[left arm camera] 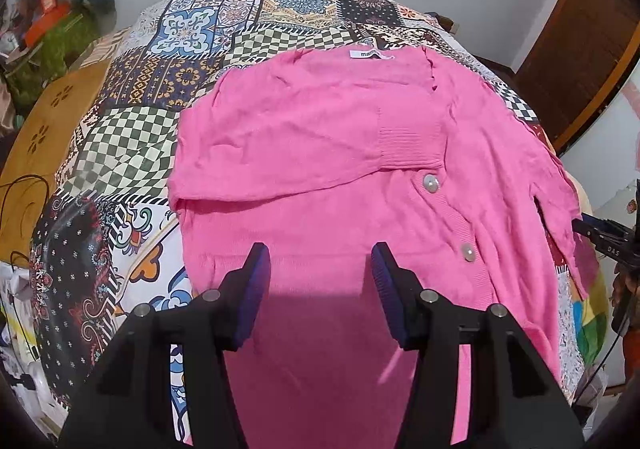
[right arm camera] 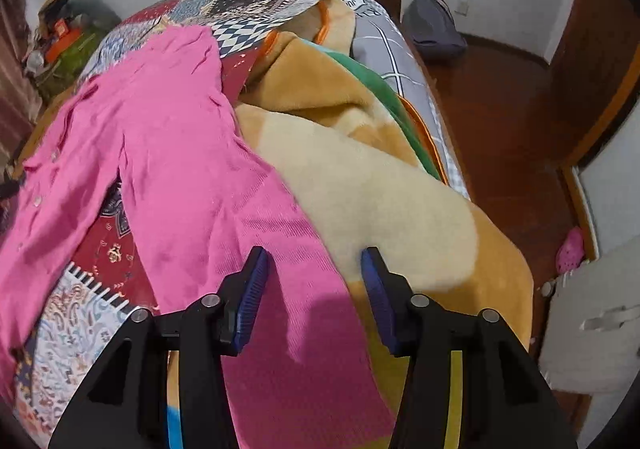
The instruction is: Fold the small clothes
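Note:
A pink knit cardigan (left arm camera: 320, 137) lies spread on a patchwork bedspread (left arm camera: 132, 153). One sleeve is folded across its chest, and two pearl buttons (left arm camera: 430, 183) show on the placket. My left gripper (left arm camera: 320, 253) hovers open over the cardigan's lower body with nothing between its fingers. The other sleeve (right arm camera: 208, 185) trails off the right side of the bedspread onto a blanket. Its ribbed cuff end runs between the fingers of my right gripper (right arm camera: 315, 255). Those jaws stand apart and the pads do not press the cloth. A black part of the right tool (left arm camera: 608, 241) shows at the right edge of the left wrist view.
A plush tan and cream blanket (right arm camera: 380, 201) is bunched beside the bedspread, with a grey checked sheet (right arm camera: 384, 37) behind it. Right of the bed is wooden floor (right arm camera: 500, 109) with a grey backpack (right arm camera: 436, 25) and a pink shoe (right arm camera: 572, 249). Clutter (left arm camera: 52, 21) sits far left.

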Action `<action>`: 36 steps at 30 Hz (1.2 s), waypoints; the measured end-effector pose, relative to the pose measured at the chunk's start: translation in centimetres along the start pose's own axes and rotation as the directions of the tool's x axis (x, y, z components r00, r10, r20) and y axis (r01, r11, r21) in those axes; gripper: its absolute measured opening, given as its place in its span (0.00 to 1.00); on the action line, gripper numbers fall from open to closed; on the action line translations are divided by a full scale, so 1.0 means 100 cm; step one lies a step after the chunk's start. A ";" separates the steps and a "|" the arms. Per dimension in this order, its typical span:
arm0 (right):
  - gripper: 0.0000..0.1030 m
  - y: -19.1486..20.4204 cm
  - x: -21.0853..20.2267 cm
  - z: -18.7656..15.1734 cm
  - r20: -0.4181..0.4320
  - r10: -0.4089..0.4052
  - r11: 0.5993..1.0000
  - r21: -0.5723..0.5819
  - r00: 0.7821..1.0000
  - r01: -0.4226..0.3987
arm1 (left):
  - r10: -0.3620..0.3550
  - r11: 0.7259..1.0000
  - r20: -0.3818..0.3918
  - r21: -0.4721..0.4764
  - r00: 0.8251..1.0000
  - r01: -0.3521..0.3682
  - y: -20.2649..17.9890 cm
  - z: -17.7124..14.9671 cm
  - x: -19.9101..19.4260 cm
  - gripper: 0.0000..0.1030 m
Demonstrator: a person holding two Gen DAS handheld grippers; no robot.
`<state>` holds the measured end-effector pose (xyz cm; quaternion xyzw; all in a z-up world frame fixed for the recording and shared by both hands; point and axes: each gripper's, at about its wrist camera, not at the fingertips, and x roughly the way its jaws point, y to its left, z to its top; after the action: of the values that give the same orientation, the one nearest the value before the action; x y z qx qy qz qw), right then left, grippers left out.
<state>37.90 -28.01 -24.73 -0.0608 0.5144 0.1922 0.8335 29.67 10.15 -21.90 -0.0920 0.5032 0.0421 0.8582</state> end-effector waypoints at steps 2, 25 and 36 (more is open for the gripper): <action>0.10 0.005 0.000 0.000 -0.006 -0.016 0.999 -0.042 1.000 0.015 | 0.004 1.000 -0.001 0.003 1.000 -0.004 0.000 0.000 0.001 0.51; 0.04 0.213 -0.078 0.081 0.091 0.312 0.878 -0.407 0.946 -0.250 | -0.037 0.999 0.118 -0.025 0.992 0.040 0.041 -0.002 -0.046 0.51; 0.28 0.250 -0.081 0.079 0.105 0.326 0.845 -0.478 0.939 -0.240 | -0.048 0.996 0.097 -0.076 0.994 0.055 0.056 -0.004 -0.051 0.51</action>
<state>31.75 -4.72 -11.53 -0.1607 0.3792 0.4338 0.8014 25.88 15.65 -18.30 -0.1364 0.4570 0.0440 0.8778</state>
